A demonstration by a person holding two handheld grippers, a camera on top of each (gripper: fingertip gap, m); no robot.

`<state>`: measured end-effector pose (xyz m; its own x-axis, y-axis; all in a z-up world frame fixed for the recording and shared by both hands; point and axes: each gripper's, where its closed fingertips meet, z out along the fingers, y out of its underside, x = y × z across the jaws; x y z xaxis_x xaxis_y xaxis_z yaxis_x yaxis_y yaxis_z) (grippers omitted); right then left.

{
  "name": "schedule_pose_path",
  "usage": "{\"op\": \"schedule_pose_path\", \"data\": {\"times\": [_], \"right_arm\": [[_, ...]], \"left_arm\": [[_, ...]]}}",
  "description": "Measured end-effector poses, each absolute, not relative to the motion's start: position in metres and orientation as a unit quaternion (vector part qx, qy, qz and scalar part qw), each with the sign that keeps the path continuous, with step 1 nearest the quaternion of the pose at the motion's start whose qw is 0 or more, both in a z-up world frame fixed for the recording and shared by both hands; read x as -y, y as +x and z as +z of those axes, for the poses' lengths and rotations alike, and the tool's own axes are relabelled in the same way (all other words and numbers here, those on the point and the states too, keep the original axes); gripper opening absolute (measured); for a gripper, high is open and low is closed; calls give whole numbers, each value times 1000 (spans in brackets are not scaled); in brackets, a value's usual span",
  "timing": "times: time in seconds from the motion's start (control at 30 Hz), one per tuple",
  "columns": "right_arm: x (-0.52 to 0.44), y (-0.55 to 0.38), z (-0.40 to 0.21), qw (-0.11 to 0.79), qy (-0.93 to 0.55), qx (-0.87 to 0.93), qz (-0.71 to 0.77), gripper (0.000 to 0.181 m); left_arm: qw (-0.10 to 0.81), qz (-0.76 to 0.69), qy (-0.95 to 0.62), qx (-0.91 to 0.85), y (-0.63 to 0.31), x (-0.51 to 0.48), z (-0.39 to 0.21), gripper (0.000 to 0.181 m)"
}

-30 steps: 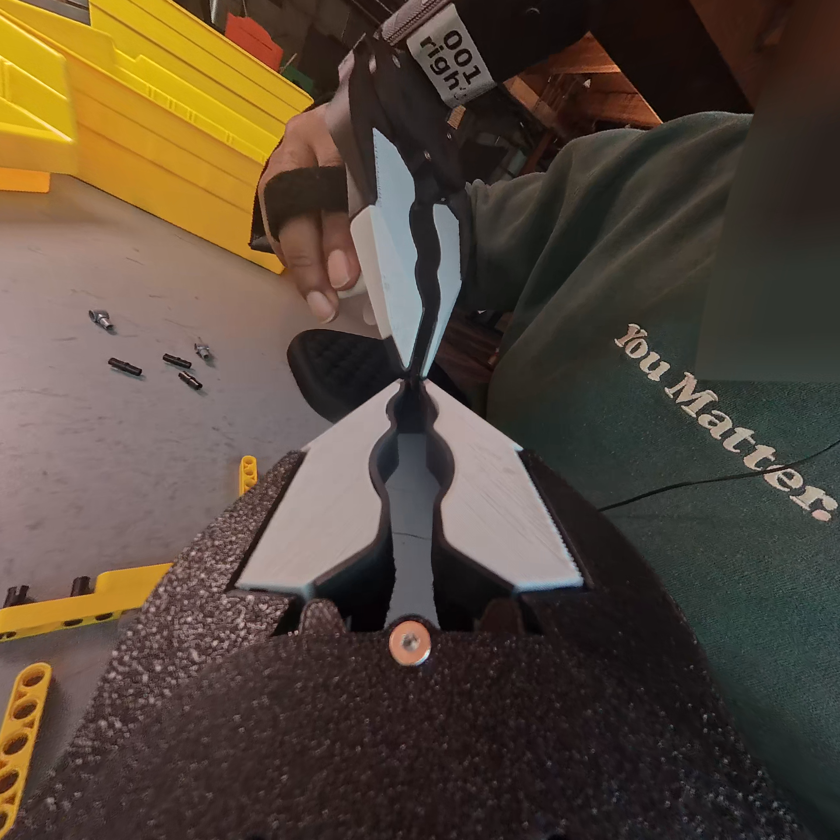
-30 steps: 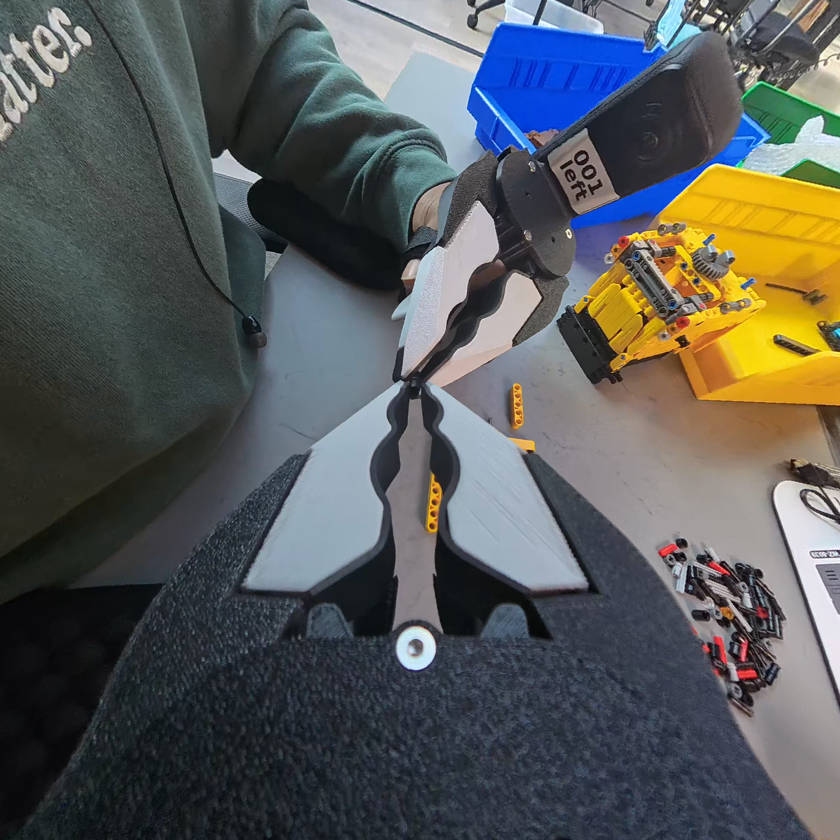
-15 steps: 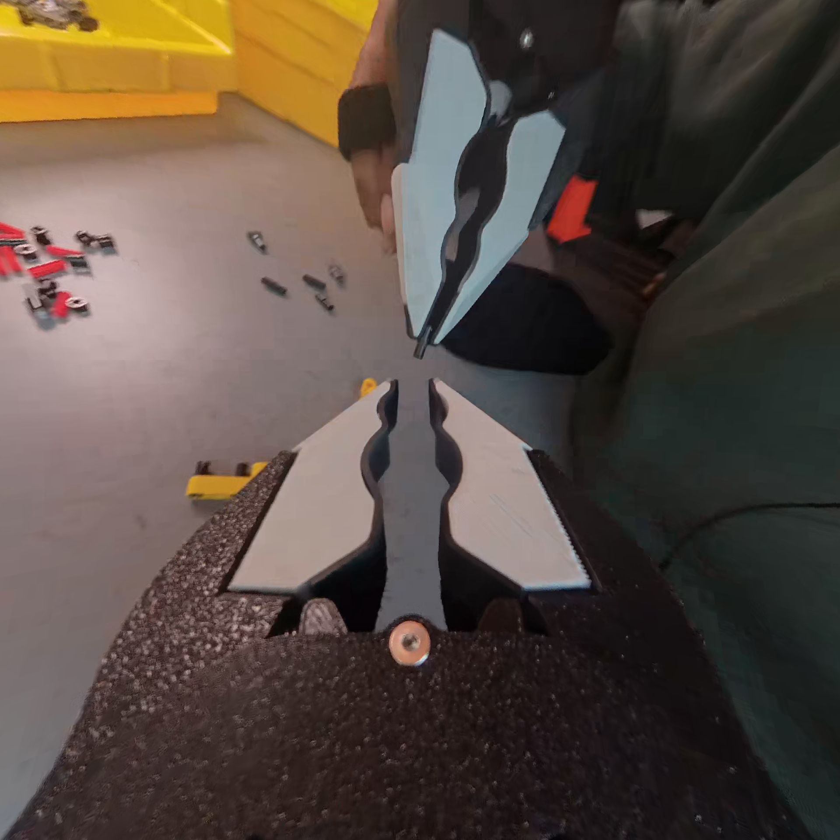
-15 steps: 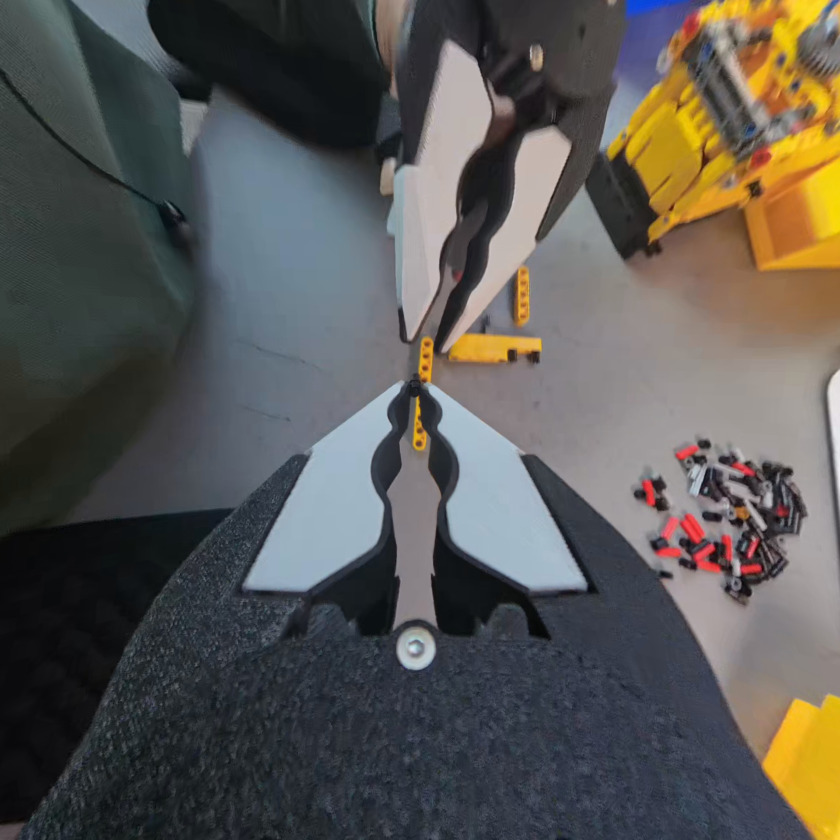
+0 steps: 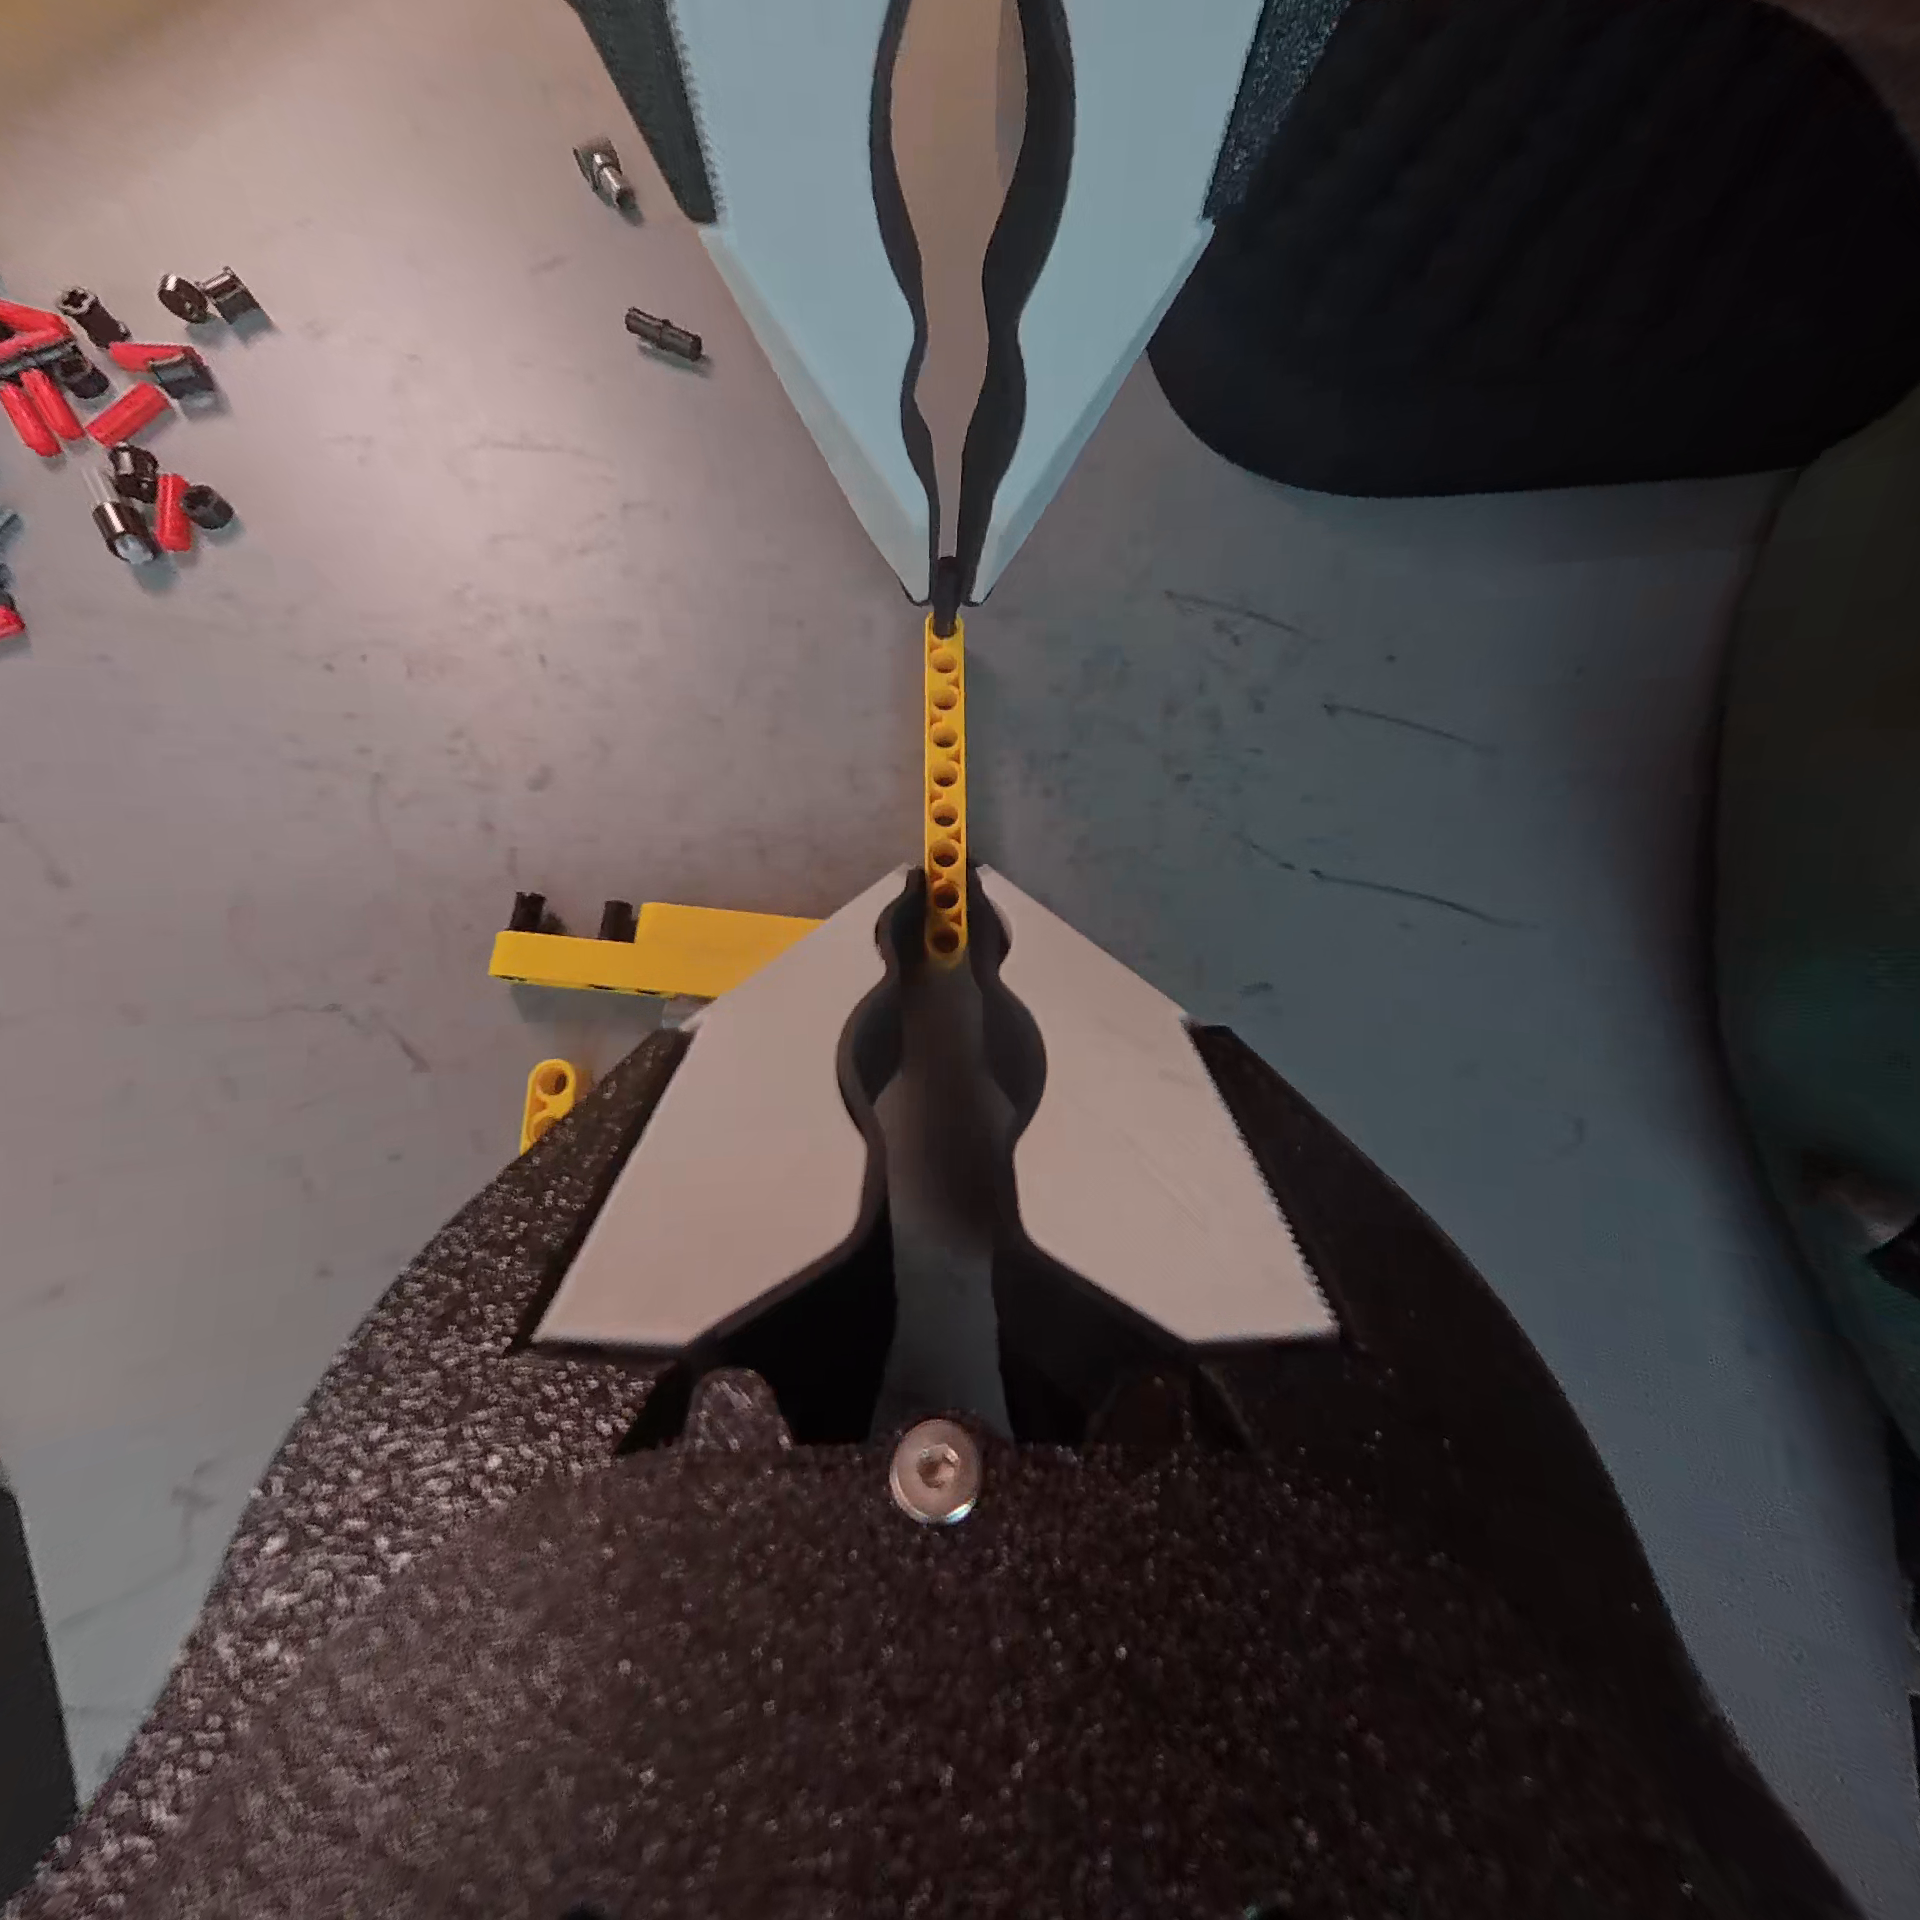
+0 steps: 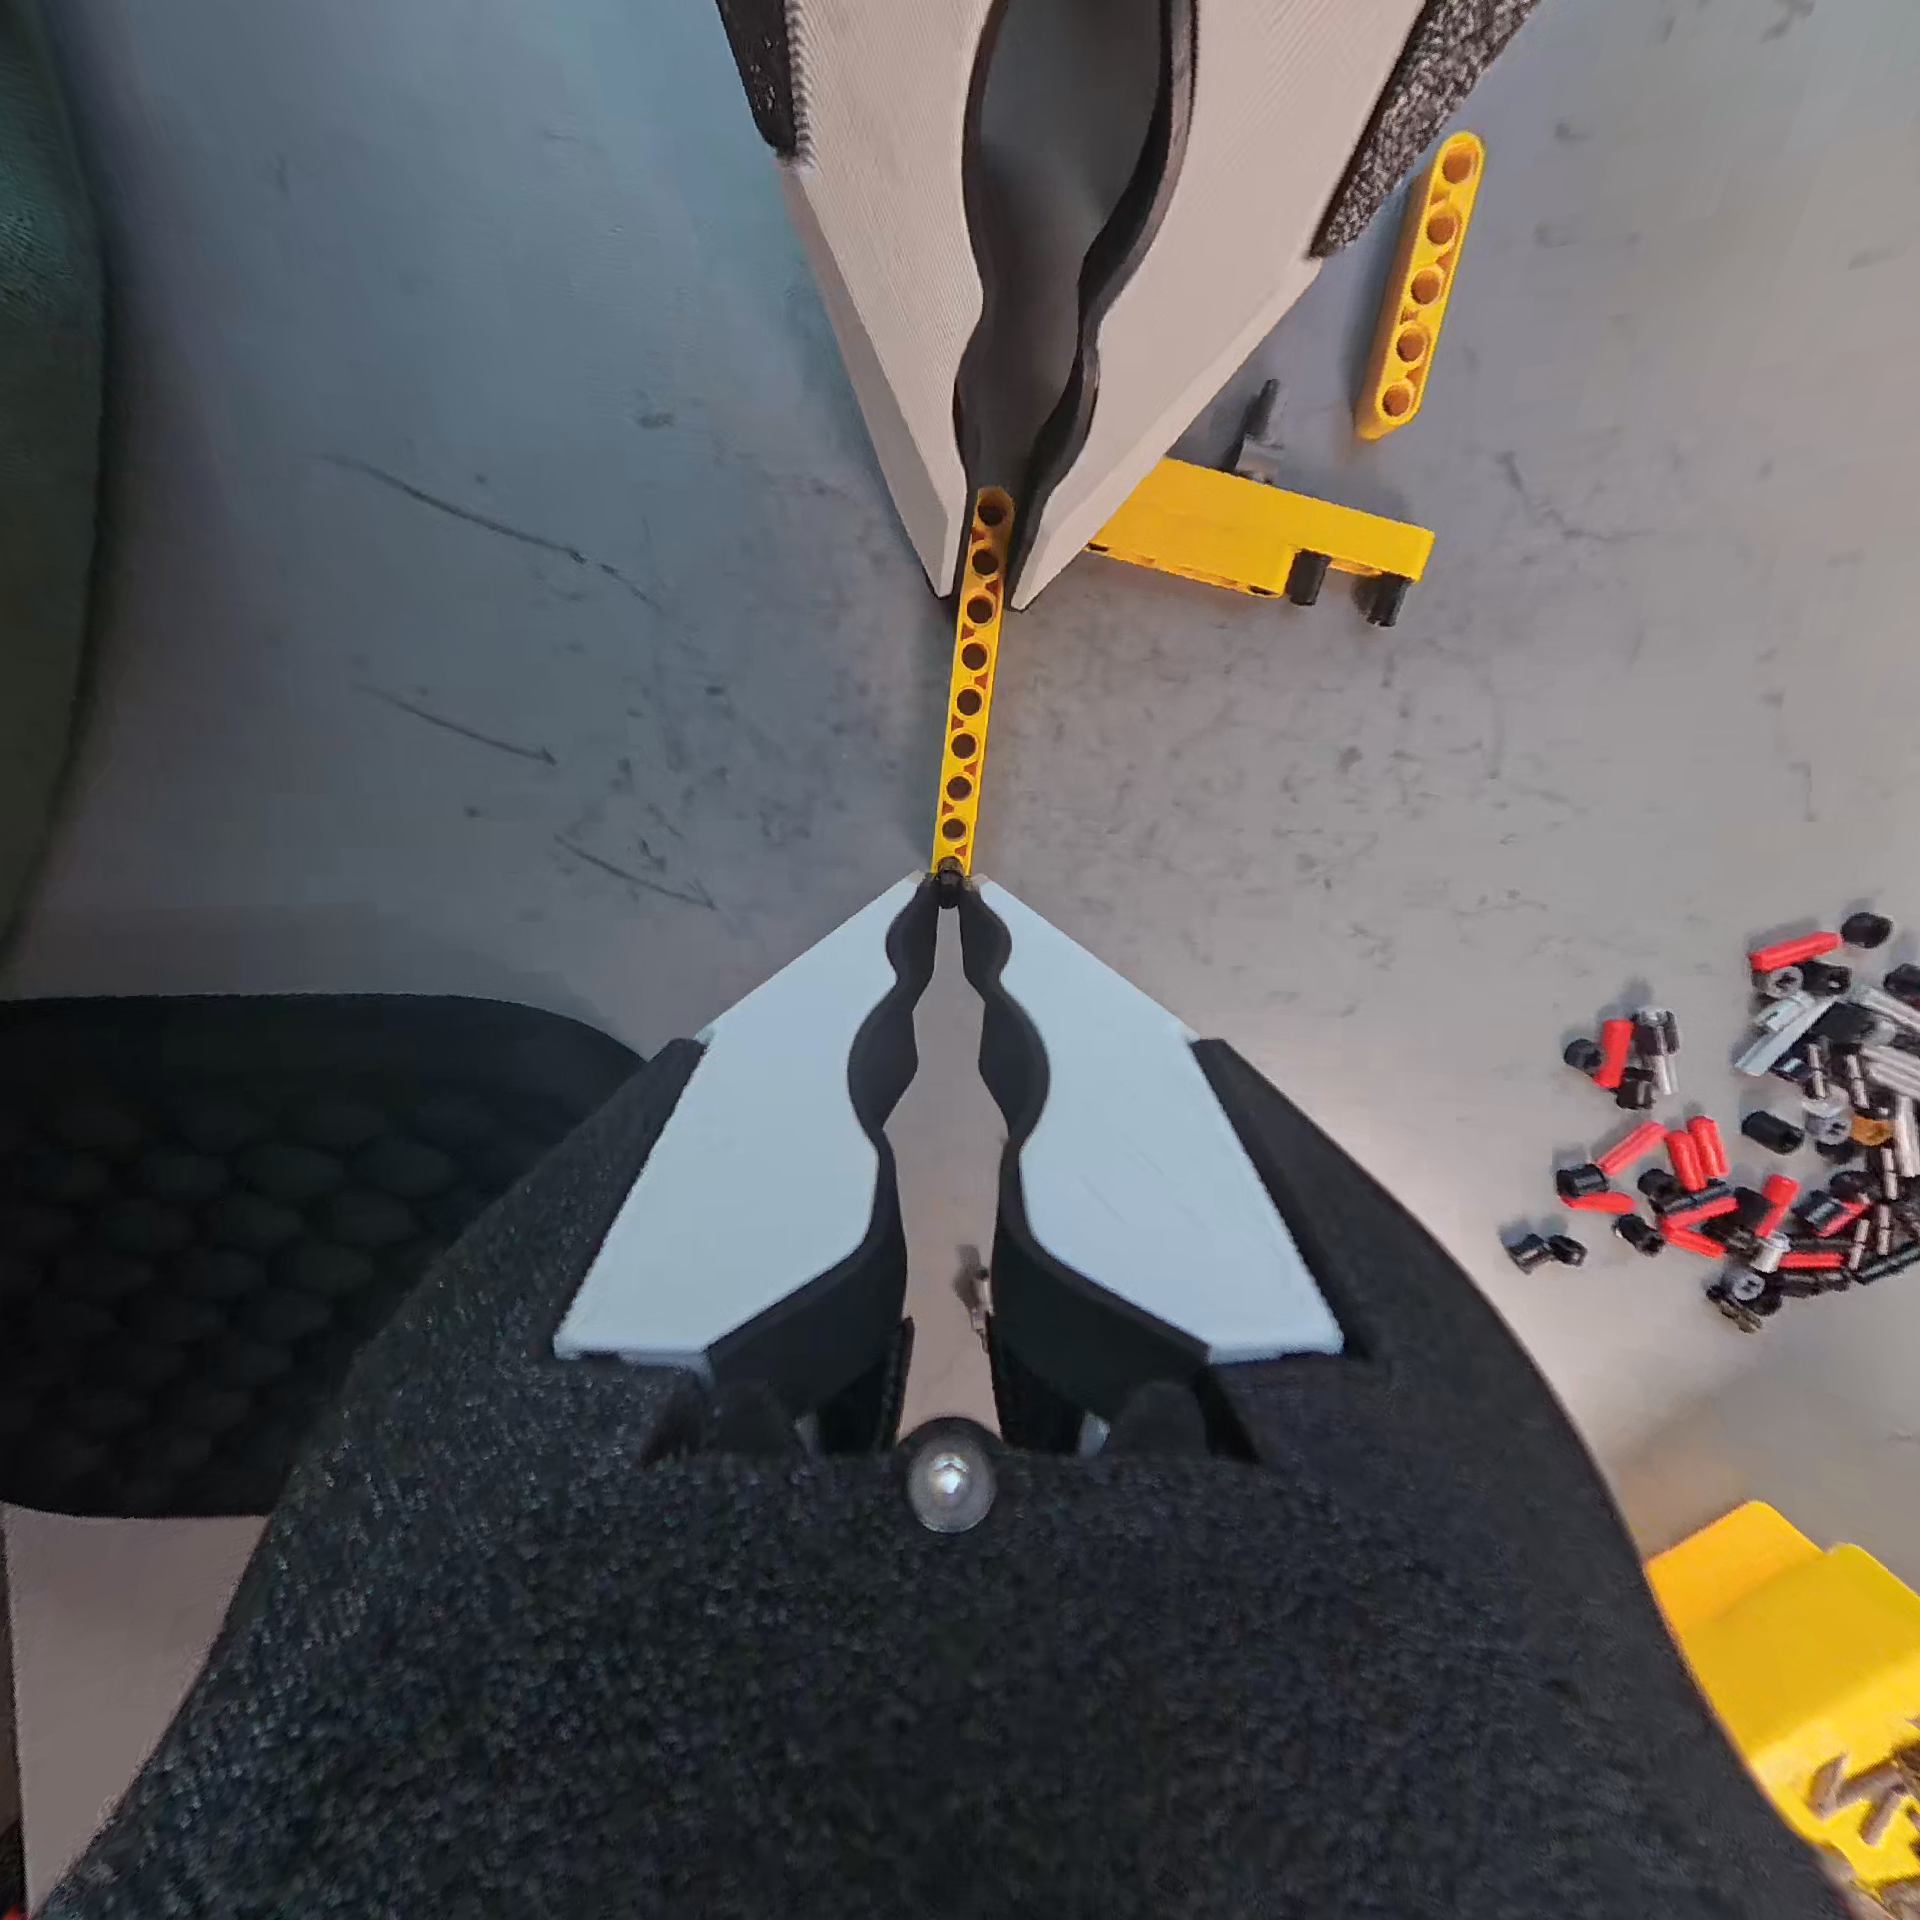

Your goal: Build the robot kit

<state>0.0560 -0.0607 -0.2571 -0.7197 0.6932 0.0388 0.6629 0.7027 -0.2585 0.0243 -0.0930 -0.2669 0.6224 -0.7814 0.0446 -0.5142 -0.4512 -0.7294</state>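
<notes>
Where the desk [image 5: 416, 727] runs farthest left: a loose heap of red and black pins [image 5: 114, 416] lies there, with a single spare pin [image 5: 665, 335] apart from it, nearer the middle.
Left of centre: a yellow block [image 5: 665, 951] with two black pegs on its end lies flat, and the tip of a short yellow strip [image 5: 551, 1091] shows just below it, partly hidden by the gripper body.
Left gripper [image 5: 943, 883]: closed on the near end of a yellow beam [image 5: 945, 769], which it holds clear of the desk, its row of holes facing the camera.
Yellow beam: it runs straight from one gripper to the other, its last holes sunk between the left gripper's pads.
Right gripper [image 5: 948, 597]: pinched tight on a small black pin [image 5: 948, 582], seen head-on from its own camera too [image 6: 948, 883].
Black pin: its tip sits at the beam's far end hole; how deep it has gone in, I cannot tell.
Right of centre: a black padded cushion [image 5: 1507, 260] rests at the desk edge, with green cloth [image 5: 1829, 831] beyond.
Far right in the right wrist view: a five-hole yellow strip [image 6: 1423, 286] lies on the desk and a yellow bin [image 6: 1787, 1683] fills the corner.
</notes>
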Motion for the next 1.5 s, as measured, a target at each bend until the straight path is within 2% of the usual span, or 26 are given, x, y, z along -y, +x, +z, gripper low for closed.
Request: {"op": "schedule_pose_path", "data": {"times": [0.67, 0.77, 1.03, 1.2, 1.23, 1.27, 1.37, 1.5], "right_arm": [[64, 57, -257, 18, -278, 960, 21, 3], [69, 63, -263, -6, -281, 959, 30, 3], [66, 59, -264, 11, -334, 941, 43, 3], [65, 58, -263, 60, -385, 917, 82, 5], [64, 60, -262, 66, -396, 911, 92, 19], [63, 62, -258, 69, -410, 902, 111, 22], [49, 60, -233, 117, -461, 862, 174, 24], [5, 79, -223, 177, -515, 822, 169, 23]], "left_arm": [[331, -227, -845, -353, 21, 91, -268, 6], [329, -230, -845, -354, 23, 92, -268, 7], [332, -225, -845, -354, 22, 92, -268, 7], [334, -221, -843, -360, 23, 94, -268, 7], [336, -219, -841, -363, 23, 95, -267, 7], [337, -219, -840, -364, 24, 95, -267, 7], [334, -242, -833, -368, 29, 102, -263, 10], [353, -257, -822, -366, 26, 103, -246, 14]]}}
